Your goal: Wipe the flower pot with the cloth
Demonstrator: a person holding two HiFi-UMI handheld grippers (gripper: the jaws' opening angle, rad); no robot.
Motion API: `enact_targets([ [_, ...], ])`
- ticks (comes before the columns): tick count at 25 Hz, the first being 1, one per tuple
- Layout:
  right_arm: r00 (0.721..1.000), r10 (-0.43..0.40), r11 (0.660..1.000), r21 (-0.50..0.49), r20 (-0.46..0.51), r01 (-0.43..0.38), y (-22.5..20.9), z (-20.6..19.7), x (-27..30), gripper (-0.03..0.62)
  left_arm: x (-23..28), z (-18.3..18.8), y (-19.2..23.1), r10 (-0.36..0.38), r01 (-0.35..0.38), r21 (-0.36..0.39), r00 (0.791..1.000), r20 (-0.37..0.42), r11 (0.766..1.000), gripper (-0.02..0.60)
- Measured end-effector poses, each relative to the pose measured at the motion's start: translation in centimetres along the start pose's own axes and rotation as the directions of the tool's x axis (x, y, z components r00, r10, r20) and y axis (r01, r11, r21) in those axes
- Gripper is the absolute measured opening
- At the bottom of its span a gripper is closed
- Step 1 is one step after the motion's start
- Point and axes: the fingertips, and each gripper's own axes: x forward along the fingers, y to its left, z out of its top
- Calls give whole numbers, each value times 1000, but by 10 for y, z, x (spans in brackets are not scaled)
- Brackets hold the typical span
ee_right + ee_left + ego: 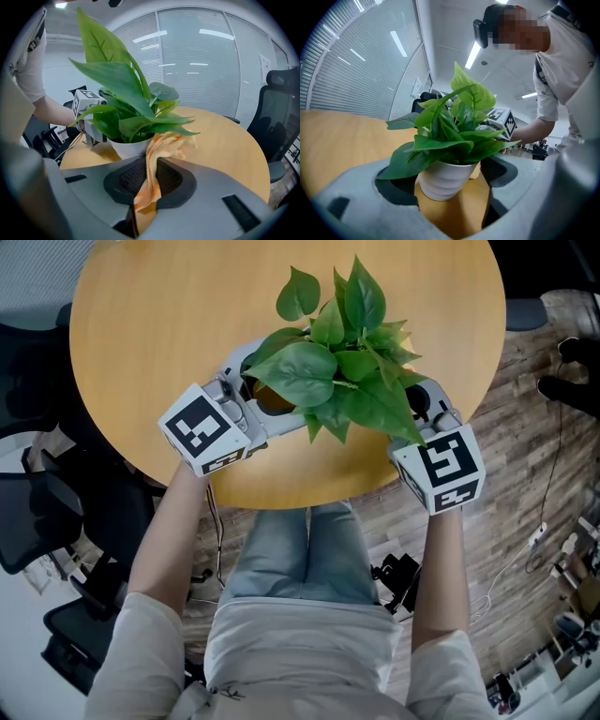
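Note:
A leafy green plant [342,362] stands in a white ribbed flower pot [445,180] near the front edge of a round wooden table [150,324]. From above, the leaves hide the pot. My left gripper [262,395] is open, and the pot sits between its spread jaws with a gap showing on the right side. My right gripper [150,177] is shut on an orange cloth [157,154]. The cloth's free end bunches against the pot's [129,147] side under the leaves. The two grippers face each other across the plant.
Black office chairs [33,512] stand left of the table. Wood floor with cables [539,521] lies at the right. The table's front edge [309,498] is just behind both grippers. The person's legs are below it. Window blinds [201,56] rise beyond the table.

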Motion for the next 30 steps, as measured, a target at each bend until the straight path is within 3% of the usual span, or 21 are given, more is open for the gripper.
enact_targets([
  [15,1000,1,1000,7,-1,-1,-1,-9,-12,44,13,1,-5,149,-149,-41,989,1,988,423],
  [30,1000,4,1000,16,-7,-4,7,-12,-15,44,19,1,-4,333,-330,-96,943,21,939,423],
])
